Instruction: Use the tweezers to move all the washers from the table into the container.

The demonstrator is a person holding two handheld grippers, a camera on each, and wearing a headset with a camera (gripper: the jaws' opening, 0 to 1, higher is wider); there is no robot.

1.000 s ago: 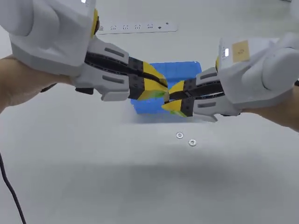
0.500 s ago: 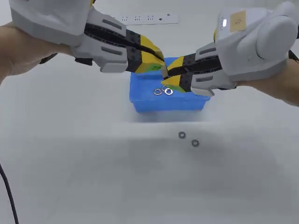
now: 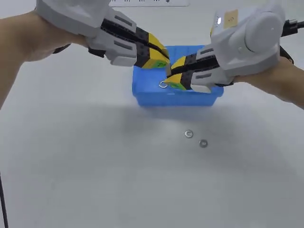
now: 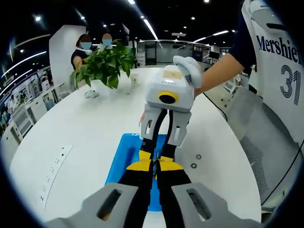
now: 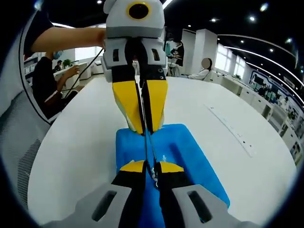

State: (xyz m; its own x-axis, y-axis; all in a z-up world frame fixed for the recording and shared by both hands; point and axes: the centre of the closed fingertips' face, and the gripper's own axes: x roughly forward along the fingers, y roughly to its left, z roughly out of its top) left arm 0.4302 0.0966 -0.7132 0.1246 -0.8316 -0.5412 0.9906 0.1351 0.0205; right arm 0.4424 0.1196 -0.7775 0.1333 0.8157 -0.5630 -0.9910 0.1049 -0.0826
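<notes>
We hold the left claw (image 3: pixel 163 56) and the right claw (image 3: pixel 171 80) tip to tip, right over the blue container (image 3: pixel 142 99). Both claws are squeezed tight on the thin tweezers (image 5: pixel 148 142), which run from one claw to the other. We think one claw keeps them steady while the other pinches them, because the tweezers are too skinny for one claw alone. A small washer (image 3: pixel 163 85) sits inside the container, just under the claw tips. We cannot tell if the tweezers are touching it or have let it go. A second washer (image 3: pixel 189 134) and a third washer (image 3: pixel 203 143) lie close together on the white table (image 3: pixel 85 166), near the side of the container closest to us. We think those two are all that is left to move, so the job is not done yet.
</notes>
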